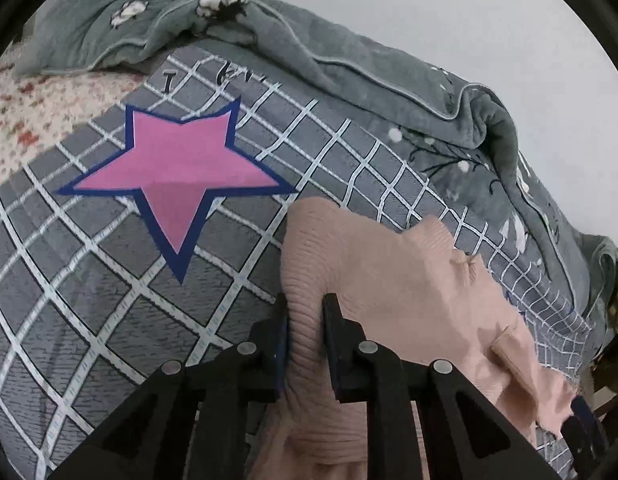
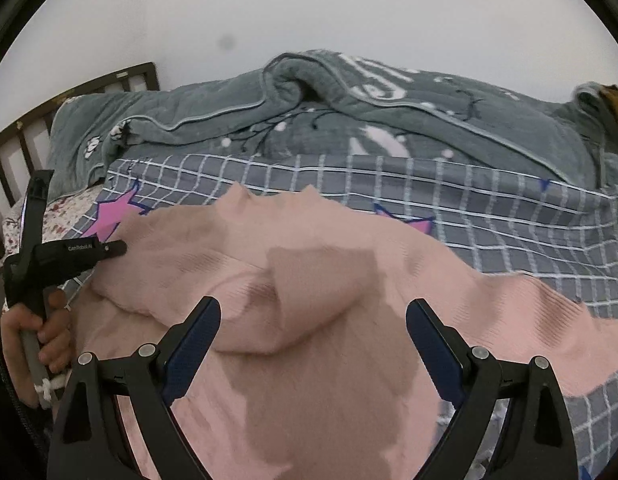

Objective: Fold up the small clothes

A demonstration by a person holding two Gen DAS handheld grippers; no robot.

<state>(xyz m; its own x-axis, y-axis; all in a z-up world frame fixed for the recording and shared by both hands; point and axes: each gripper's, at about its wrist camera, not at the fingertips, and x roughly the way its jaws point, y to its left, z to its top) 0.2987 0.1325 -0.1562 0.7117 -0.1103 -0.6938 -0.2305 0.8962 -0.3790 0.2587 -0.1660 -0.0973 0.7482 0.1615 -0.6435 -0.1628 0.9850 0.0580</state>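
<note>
Left gripper [image 1: 305, 312] pinched on sweater [image 1: 369, 280] edge, frame centre — anchors the fold. Right gripper [image 2: 313, 320] wide open, empty, over sweater middle — free to grab.

The left gripper [image 1: 305, 308], angled downward, has its fingers [image 1: 335, 320] pinched nearly together on cloth; the right gripper [image 2: 313, 312] hangs spread wide, a hand [image 2: 37, 344] at nine o'clock.
</note>
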